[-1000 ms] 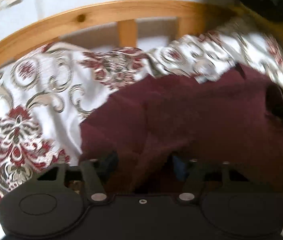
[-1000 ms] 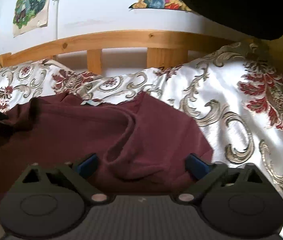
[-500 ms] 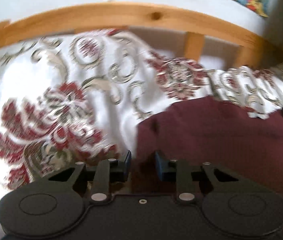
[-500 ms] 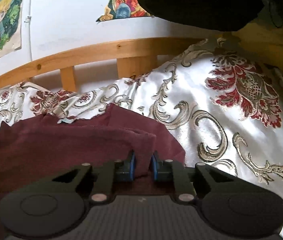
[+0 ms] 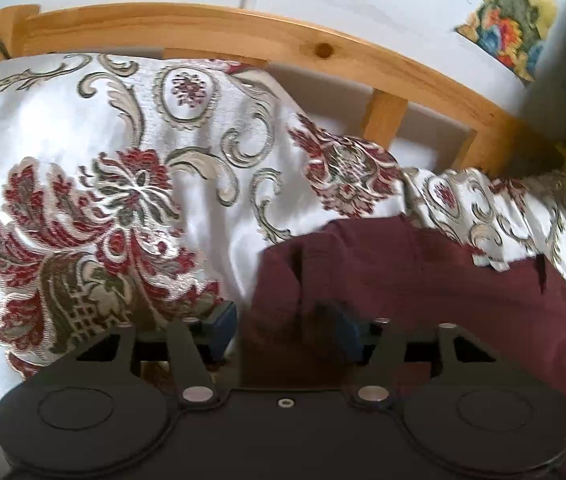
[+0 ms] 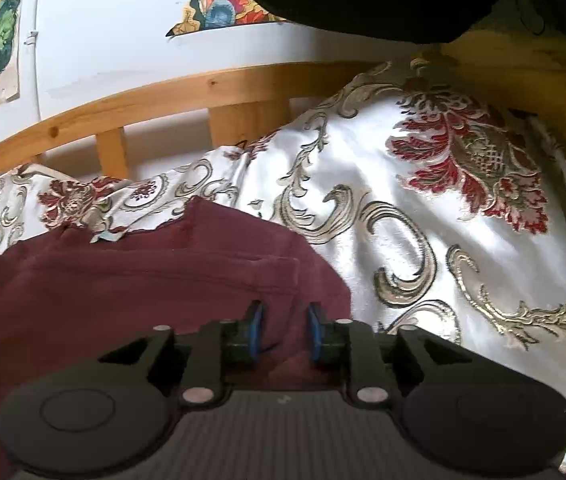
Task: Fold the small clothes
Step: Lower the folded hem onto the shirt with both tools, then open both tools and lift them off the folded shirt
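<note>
On the bed, spread over the white brocade bedspread with its red and gold floral pattern, lies the maroon knit garment I am folding; it sits in front of the pine slatted bed rail, with its near edges under both of my tools.

My worry is that the fold slips apart as I let go. The cloth is soft and thick, and the bedspread under it looks slick and rumpled, so any drag as I pull back could tug the folded edge open or slide the whole piece sideways. A blue pad catching on the knit would do the same. I also risk pinching the bedspread along with the garment at the left edge, since cloth and cover meet right there.

My left gripper has just been opening: its fingers stand moderately apart, straddling the garment's left edge, one over the bedspread and one over the maroon cloth. Cloth lies between them, but I see no pad pressing on it.

My right gripper has also just been easing open. Its fingers are only narrowly apart, with a raised fold of the maroon cloth between them. A gap shows at each pad, so I judge it released, not clamped.
</note>
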The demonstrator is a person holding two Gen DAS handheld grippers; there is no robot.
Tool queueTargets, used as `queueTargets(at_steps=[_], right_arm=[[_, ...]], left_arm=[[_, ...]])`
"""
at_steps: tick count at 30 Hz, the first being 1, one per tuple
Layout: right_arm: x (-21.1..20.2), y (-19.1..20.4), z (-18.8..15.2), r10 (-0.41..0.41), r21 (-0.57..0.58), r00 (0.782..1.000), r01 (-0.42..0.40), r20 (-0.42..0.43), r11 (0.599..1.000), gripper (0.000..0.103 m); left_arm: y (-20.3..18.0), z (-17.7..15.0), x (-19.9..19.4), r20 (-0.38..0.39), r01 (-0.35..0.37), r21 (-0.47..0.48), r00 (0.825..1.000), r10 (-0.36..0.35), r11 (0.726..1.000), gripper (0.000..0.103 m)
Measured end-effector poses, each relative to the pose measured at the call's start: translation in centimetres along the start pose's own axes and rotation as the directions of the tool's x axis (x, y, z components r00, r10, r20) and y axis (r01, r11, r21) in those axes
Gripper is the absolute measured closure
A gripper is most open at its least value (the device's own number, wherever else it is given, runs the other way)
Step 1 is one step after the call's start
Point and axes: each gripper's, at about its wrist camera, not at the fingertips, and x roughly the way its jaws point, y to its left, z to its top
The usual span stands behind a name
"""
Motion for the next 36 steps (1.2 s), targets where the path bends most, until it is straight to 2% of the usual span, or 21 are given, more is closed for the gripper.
queueTargets(at_steps=[2,4,6,8,9,11,13,16,19,24,27,36], right_arm=[[0.0,0.2,-0.1,-0.034,-0.017,0.999,0.034,0.006,0.999,0.061],[-0.1,0.3,-0.1,-0.062,-0.027,0.998,0.062,0.013,0.998,0.059],[-0.2,0.3,-0.1,-0.086,-0.035,0.996,0.087,0.022,0.996,0.055],[-0.4,0.2,0.0,-0.107,-0.026,0.994,0.108,0.032,0.994,0.035],[-0.6,-0.1,0.1,-0.101,-0.005,0.994,0.101,0.043,0.995,0.031],[-1.0,-0.7,0.3,-0.072,0.050,0.995,0.069,0.062,0.996,0.015],[-1.2,-0.8,0.5,-0.066,0.060,0.996,0.062,0.066,0.996,0.010],[-1.2,0.0,0.5,-0.043,0.030,0.998,0.041,0.053,0.999,0.002],[-1.3,1.3,0.4,-0.026,-0.010,0.999,0.026,0.021,1.000,0.001],[-3.2,2.8,-1.4,-0.058,-0.071,0.997,0.054,-0.054,0.996,0.000],[-4.5,2.8,-3.0,-0.134,-0.121,0.987,0.122,-0.091,0.985,0.000],[-6.6,2.1,-4.2,-0.233,-0.081,0.967,0.225,-0.102,0.971,0.000]], left_arm=[[-0.7,-0.3,0.4,-0.025,-0.027,0.051,0.999,0.028,0.998,0.042],[-0.9,-0.5,0.9,-0.050,-0.048,0.075,0.997,0.052,0.996,0.042],[-0.7,-0.7,1.2,-0.065,-0.055,0.060,0.996,0.059,0.997,0.040],[-0.5,-0.8,1.3,-0.069,-0.061,0.037,0.996,0.064,0.997,0.035],[-0.4,-0.8,1.2,-0.068,-0.064,0.029,0.995,0.066,0.998,0.033],[-0.3,-0.8,0.9,-0.061,-0.057,0.020,0.996,0.059,0.998,0.027],[-0.3,-0.9,0.4,-0.051,-0.047,0.017,0.998,0.048,0.999,0.015],[-0.7,-1.4,-0.6,-0.040,-0.030,0.015,0.999,0.030,0.999,0.006],[-1.1,-2.1,-1.7,-0.036,-0.010,0.025,0.999,0.010,1.000,0.002],[-1.4,-4.0,-3.3,-0.041,0.007,0.031,0.999,-0.006,0.999,0.001],[-1.3,-5.3,-4.1,-0.049,0.018,-0.020,0.999,-0.019,1.000,0.001],[-2.8,-8.0,-6.3,-0.051,0.059,-0.014,0.997,-0.060,0.998,0.001]])
